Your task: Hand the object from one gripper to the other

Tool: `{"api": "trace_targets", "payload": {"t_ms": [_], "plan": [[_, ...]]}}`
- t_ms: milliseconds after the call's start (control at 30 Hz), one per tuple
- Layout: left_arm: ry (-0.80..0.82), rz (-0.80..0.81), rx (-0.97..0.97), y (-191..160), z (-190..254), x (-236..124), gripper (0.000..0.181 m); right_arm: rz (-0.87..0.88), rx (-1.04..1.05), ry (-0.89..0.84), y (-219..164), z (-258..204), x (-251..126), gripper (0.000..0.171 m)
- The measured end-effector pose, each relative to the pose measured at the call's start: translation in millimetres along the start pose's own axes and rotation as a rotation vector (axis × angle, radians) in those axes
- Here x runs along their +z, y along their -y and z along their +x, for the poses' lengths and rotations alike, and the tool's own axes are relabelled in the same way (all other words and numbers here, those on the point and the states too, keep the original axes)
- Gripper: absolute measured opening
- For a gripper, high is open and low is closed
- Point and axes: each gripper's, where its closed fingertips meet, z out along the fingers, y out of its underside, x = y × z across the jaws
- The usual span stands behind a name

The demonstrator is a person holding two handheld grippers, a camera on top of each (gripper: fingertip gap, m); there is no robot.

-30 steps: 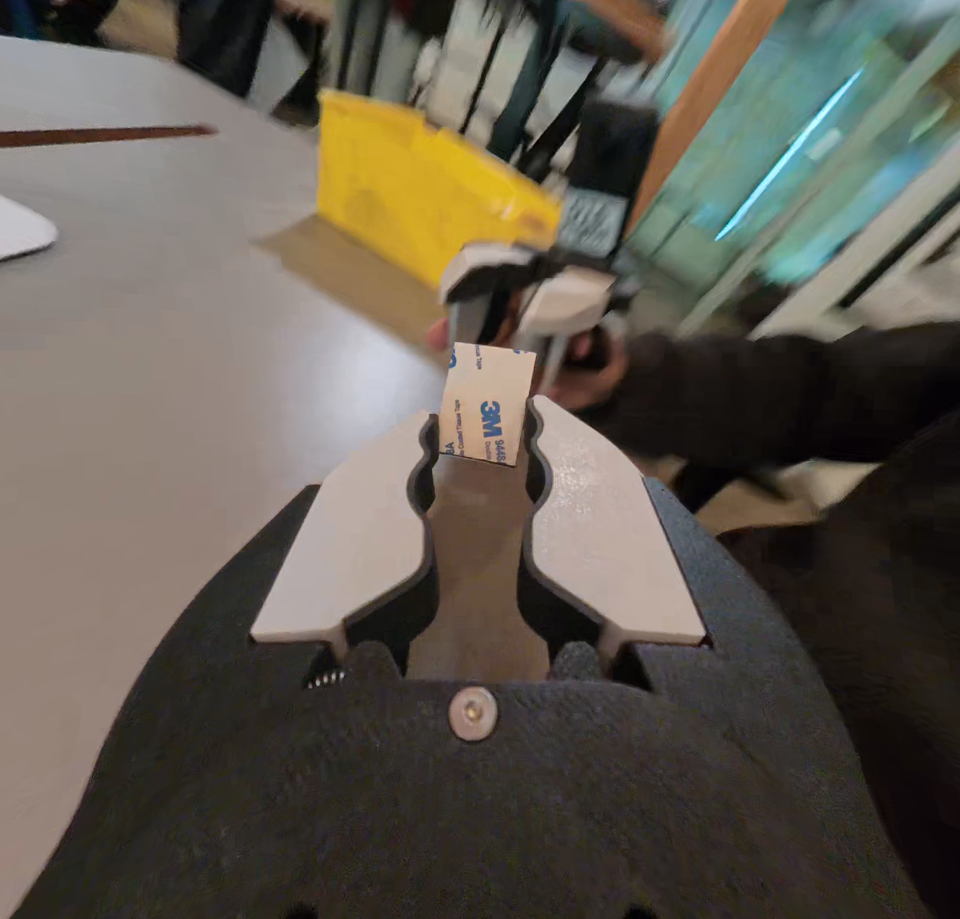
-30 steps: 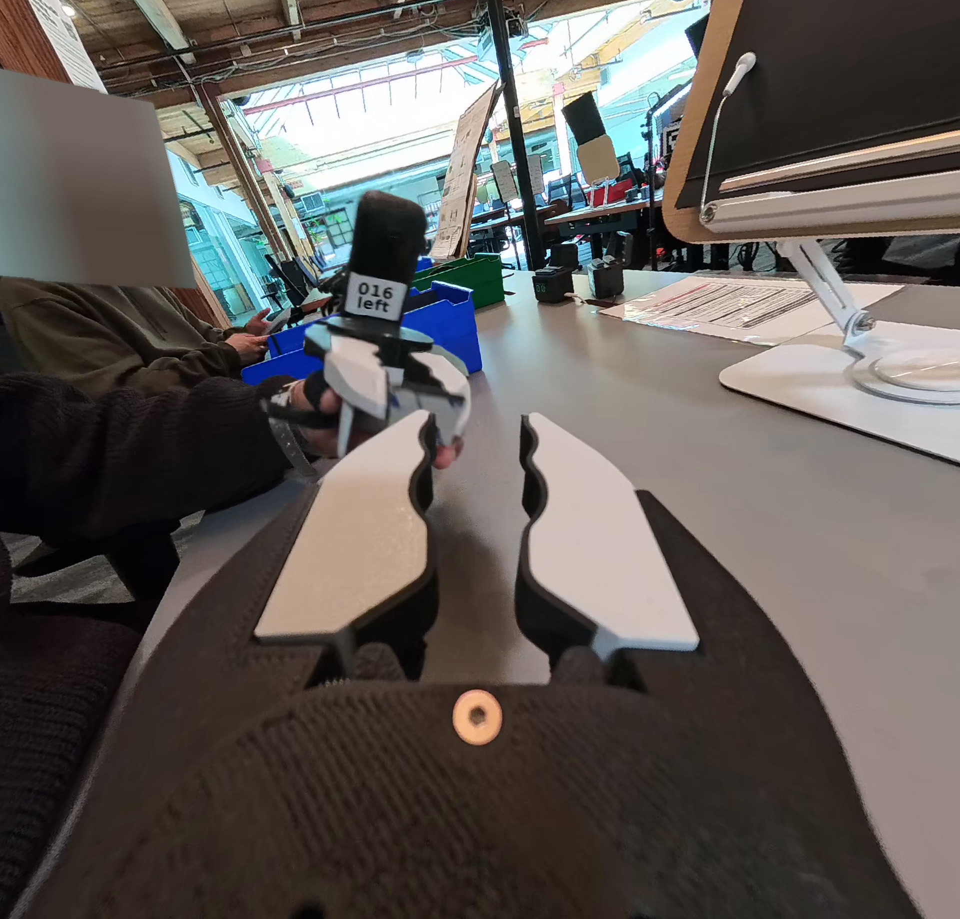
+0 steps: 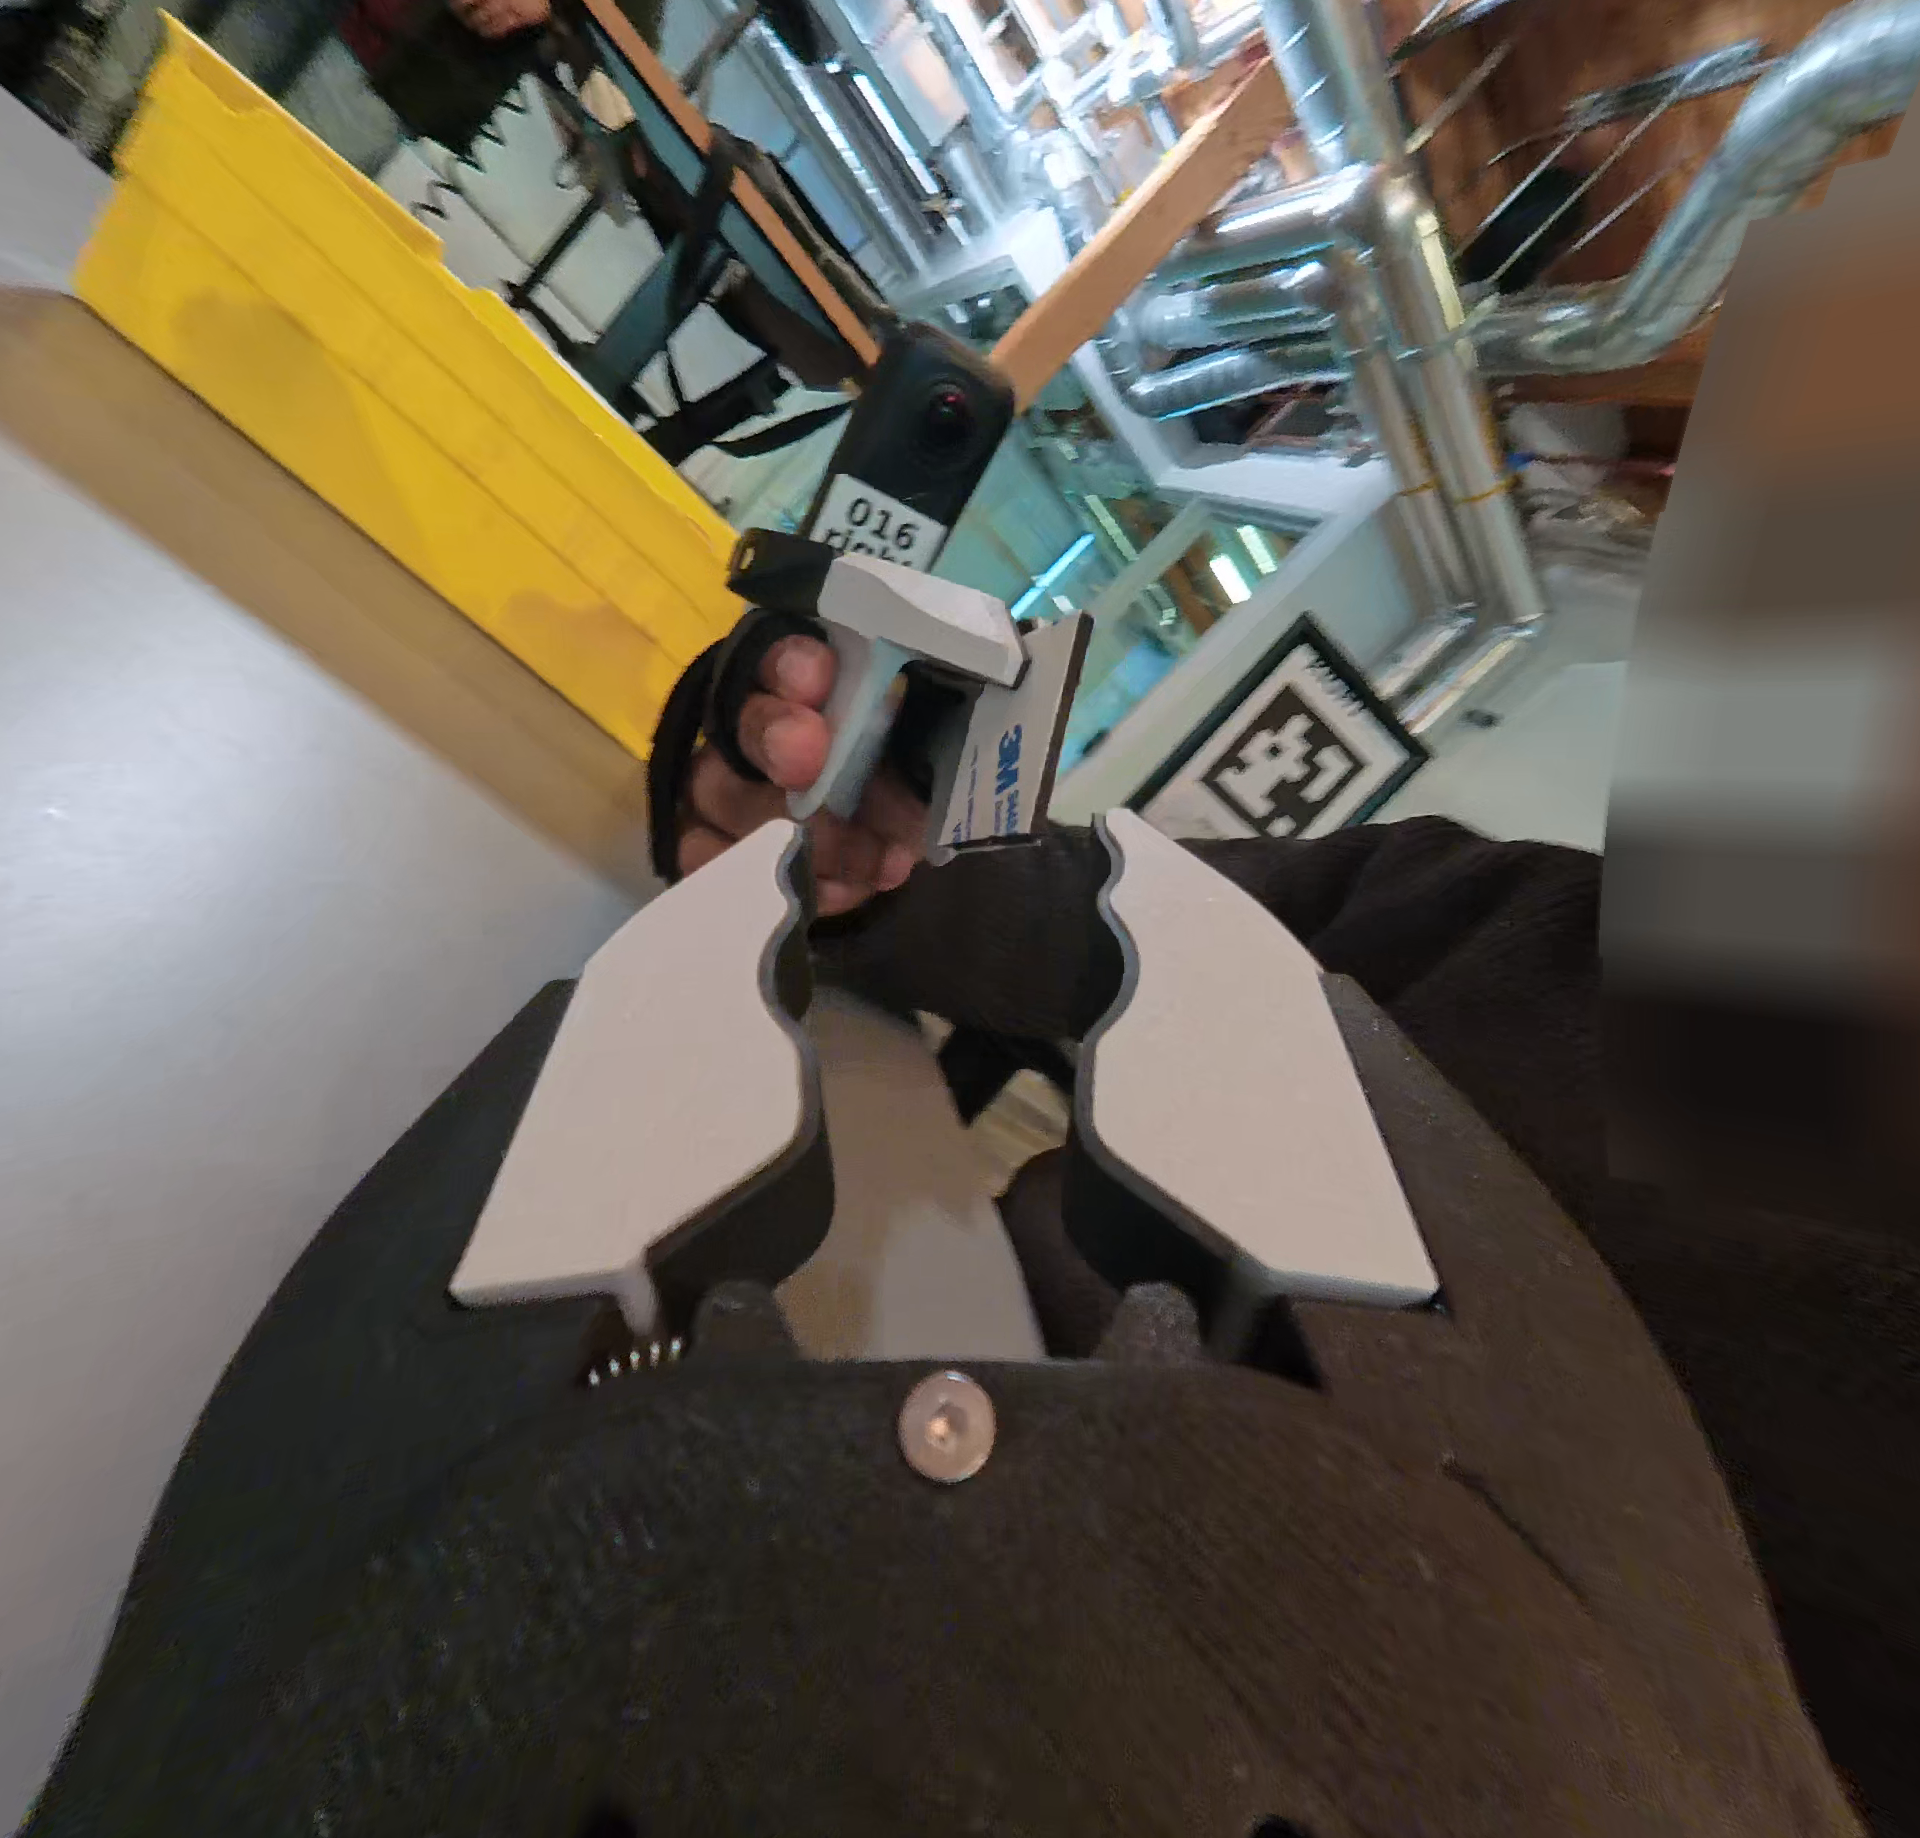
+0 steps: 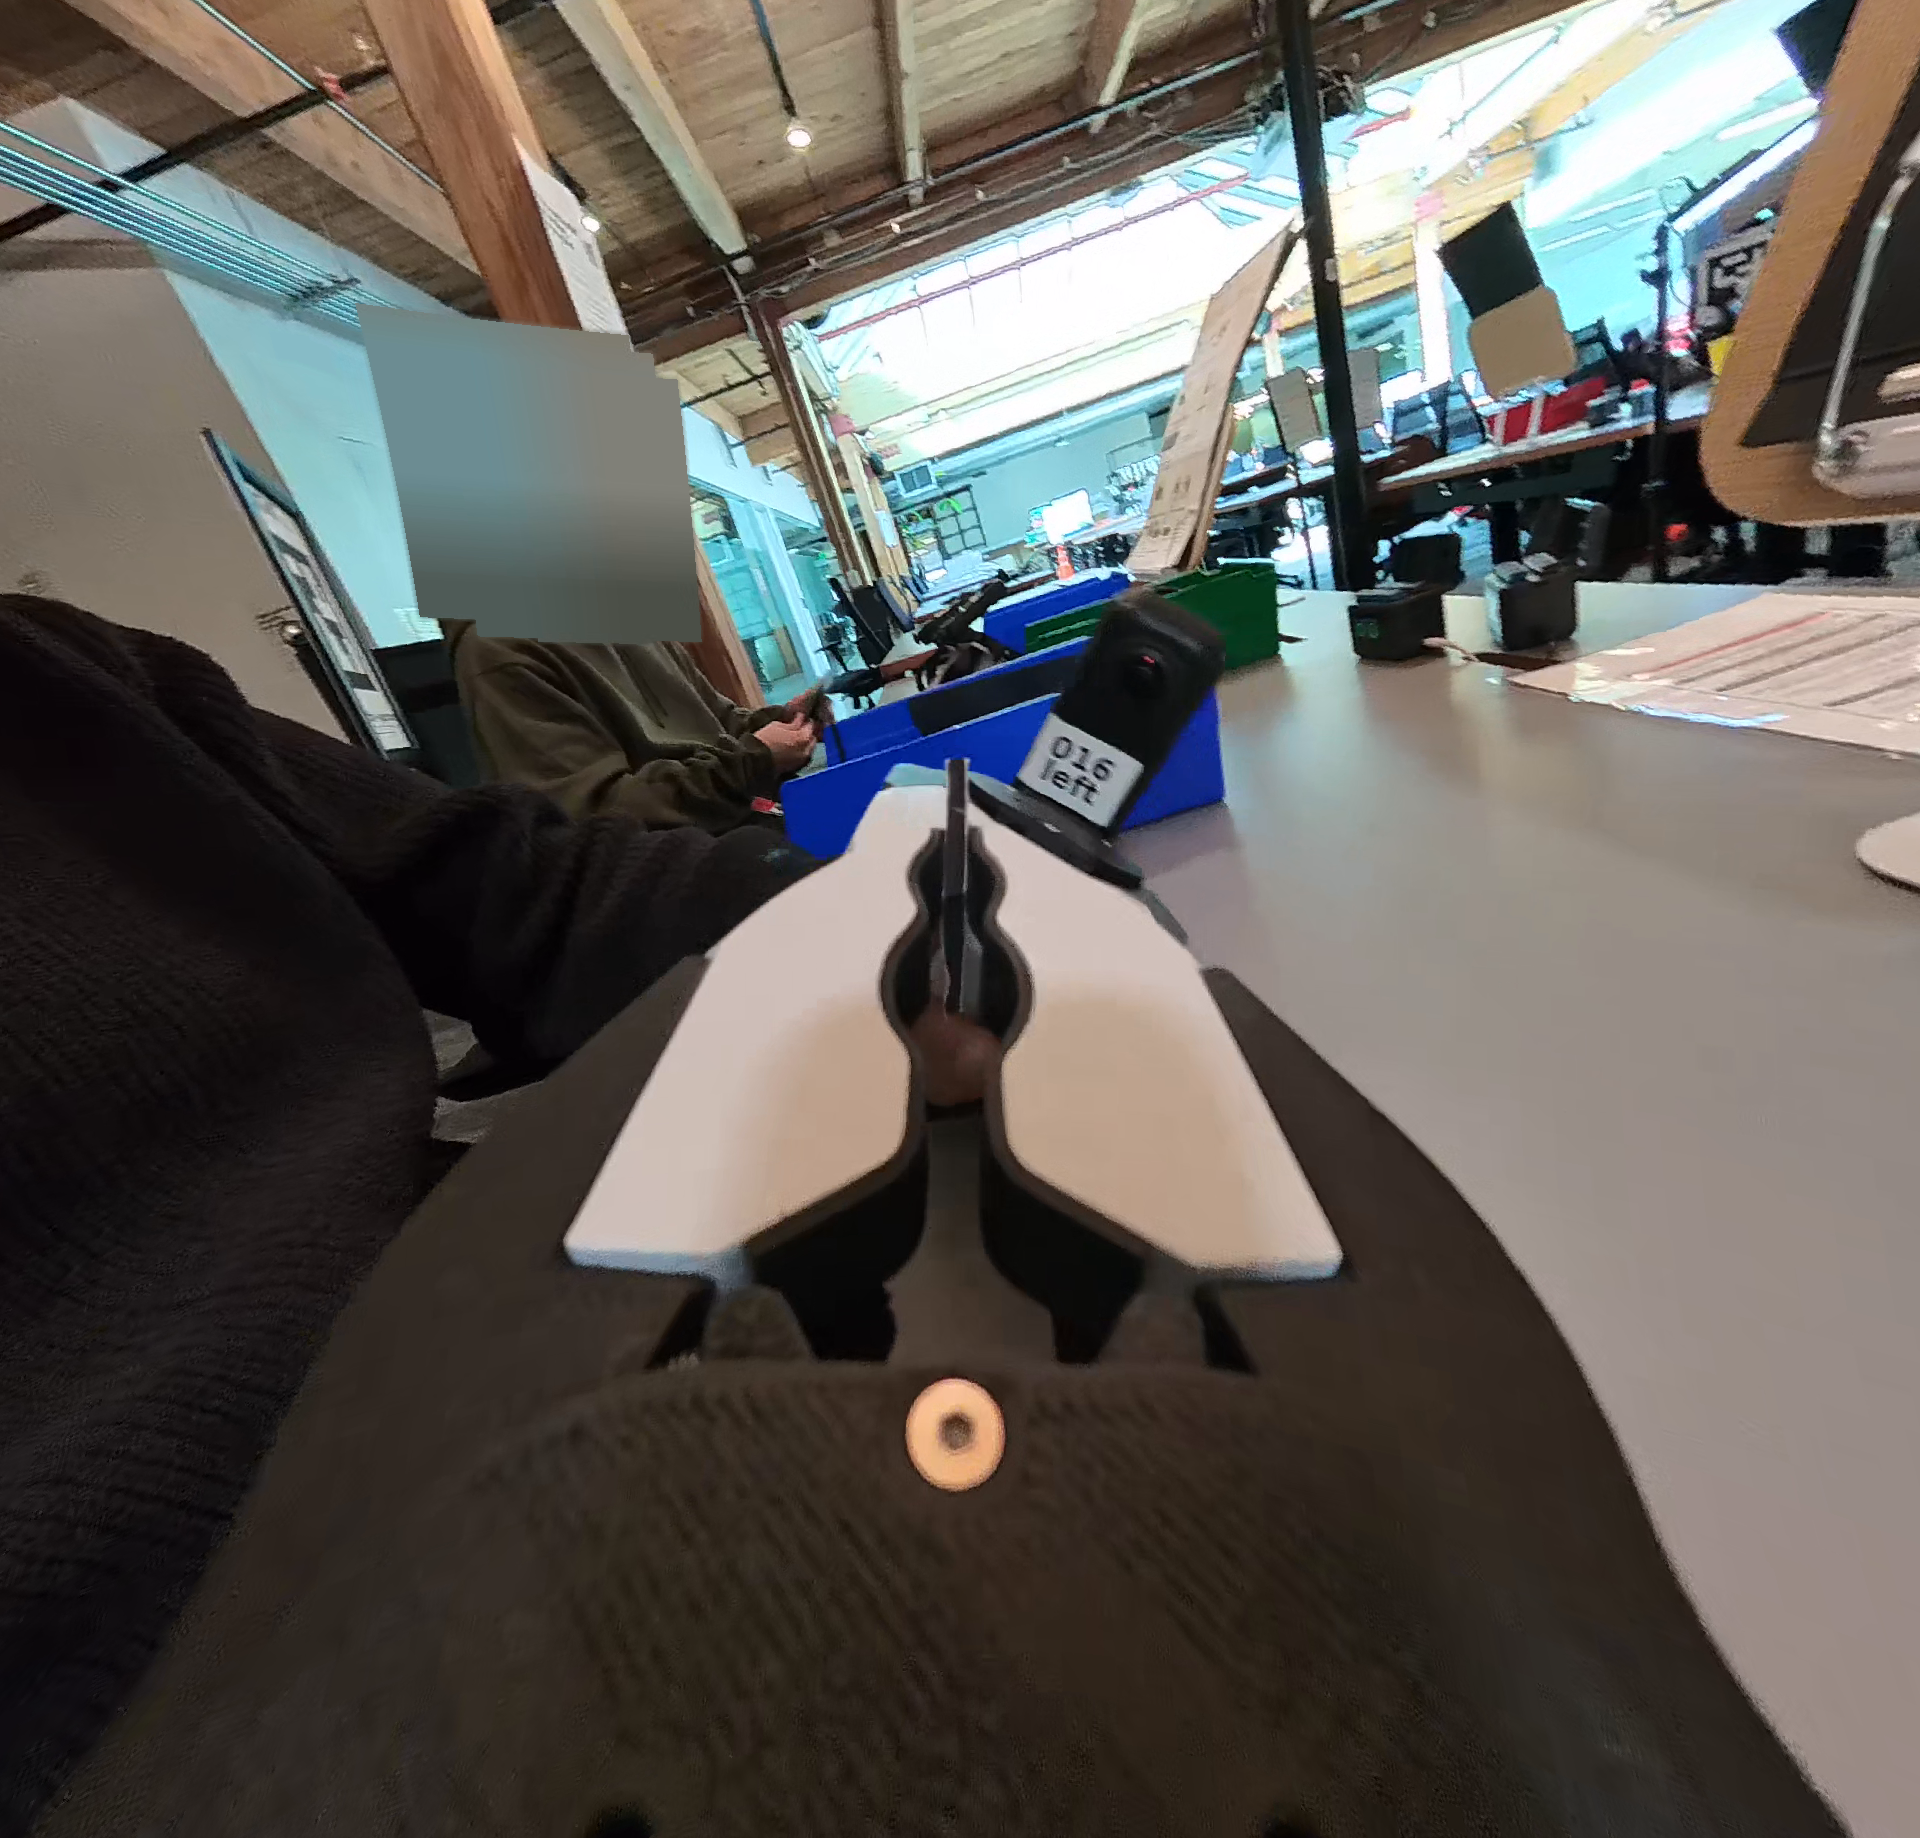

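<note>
- A big grey table (image 4: 1558, 1009) is seen under both tools, and it fills much of each view
- A stack of yellow bins (image 3: 364, 354) is seen at the far edge of the table in the left wrist view
- Blue bins (image 4: 997, 749) are lined up on the table in the right wrist view, with a green bin (image 4: 1236, 604) behind them
- A dark sleeve (image 4: 312, 853) of the person holding the tools is seen on the left side of the right wrist view
- The left gripper (image 3: 945, 853) is spread wide, with nothing held between its two pale fingers (image 3: 665, 1092)
- The right gripper (image 4: 951, 874) is squeezed tight on the flat card (image 4: 954, 853), which is seen edge-on as a thin dark line between its fingers
- In the left wrist view the flat card (image 3: 1003, 760) is seen held up in the air by the other tool, just past the tips of the spread fingers, with its white printed face shown and a dark edge along one side
- A hand (image 3: 790, 749) is wrapped around the handle of that far tool
- A small black camera (image 3: 930, 427) with a white sticker is fixed on top of that far tool
</note>
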Motion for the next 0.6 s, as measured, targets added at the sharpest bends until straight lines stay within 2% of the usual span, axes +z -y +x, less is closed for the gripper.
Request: {"api": "trace_targets", "payload": {"t_ms": [33, 233, 367, 500, 600], "plan": [[0.035, -0.010, 0.041, -1.2, -3.3, 0.2, 0.051, -0.008, 0.007, -0.010, -0.9, 2.4, -0.9, 0.004], [0.185, -0.022, 0.214, 1.1, -13.9, -0.2, 0.053, -0.020, 0.054, -0.050, -3.2, 12.4, -3.5, 0.004], [0.325, -0.041, 0.398, 4.9, -23.2, -4.9, 0.048, -0.033, 0.083, -0.069, -6.6, 16.7, -3.3, 0.004], [0.460, -0.111, 0.646, 3.0, -29.4, -6.4, 0.044, -0.046, 0.142, -0.079, -10.2, 21.0, -3.6, 0.004], [0.581, -0.177, 0.921, 2.9, -32.0, -7.4, 0.043, -0.061, 0.200, -0.100, -14.0, 26.8, -5.0, 0.004]]}}
